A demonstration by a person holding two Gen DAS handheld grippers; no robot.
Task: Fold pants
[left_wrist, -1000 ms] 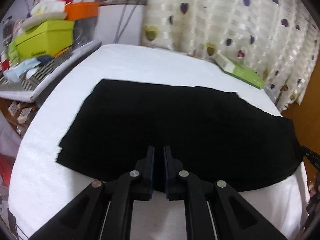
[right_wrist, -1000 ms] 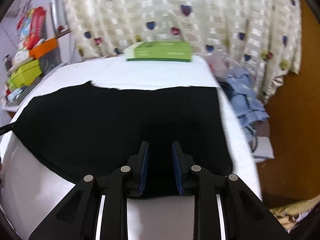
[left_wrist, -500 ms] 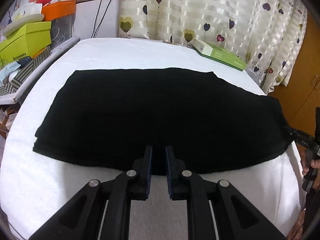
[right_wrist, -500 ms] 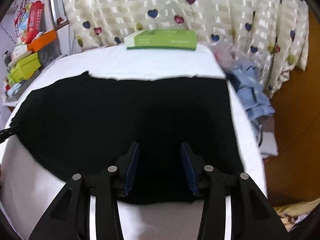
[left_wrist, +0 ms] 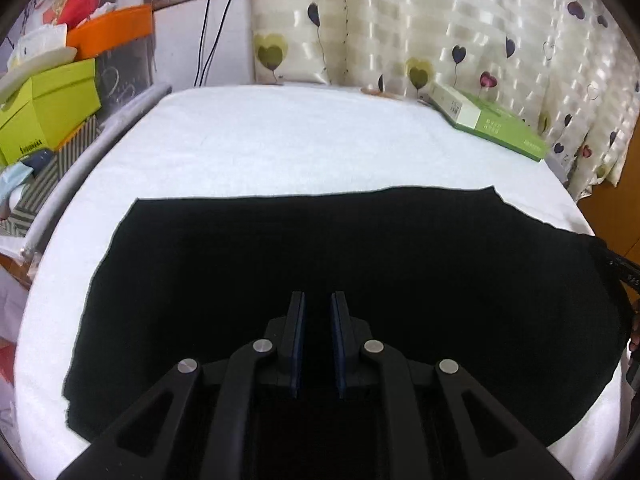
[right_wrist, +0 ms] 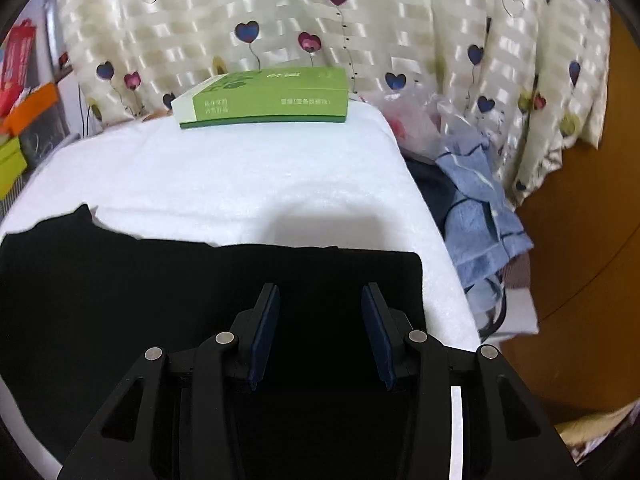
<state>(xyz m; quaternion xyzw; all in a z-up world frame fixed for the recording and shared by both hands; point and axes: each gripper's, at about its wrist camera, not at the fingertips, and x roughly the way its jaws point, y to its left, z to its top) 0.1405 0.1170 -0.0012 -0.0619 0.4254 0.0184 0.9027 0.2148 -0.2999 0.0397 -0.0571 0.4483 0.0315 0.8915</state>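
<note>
The right tongs (right_wrist: 320,336) have been spread wide over the pants (right_wrist: 168,292); the left tongs (left_wrist: 318,340), narrowly parted, grip nothing, so a fresh grasp seems due.

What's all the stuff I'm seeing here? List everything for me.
pants: one, black, flat on the white cover
white cover: one, over the table
green box: one, far edge by the curtain
curtain: cream, heart print, behind the table
blue cloth: one heap, right of the table
lime box: one, stacked at left
orange tray: one, above the lime box
left tool: black, narrowly open over the pants
right tool: black, wide open over the pants
</note>
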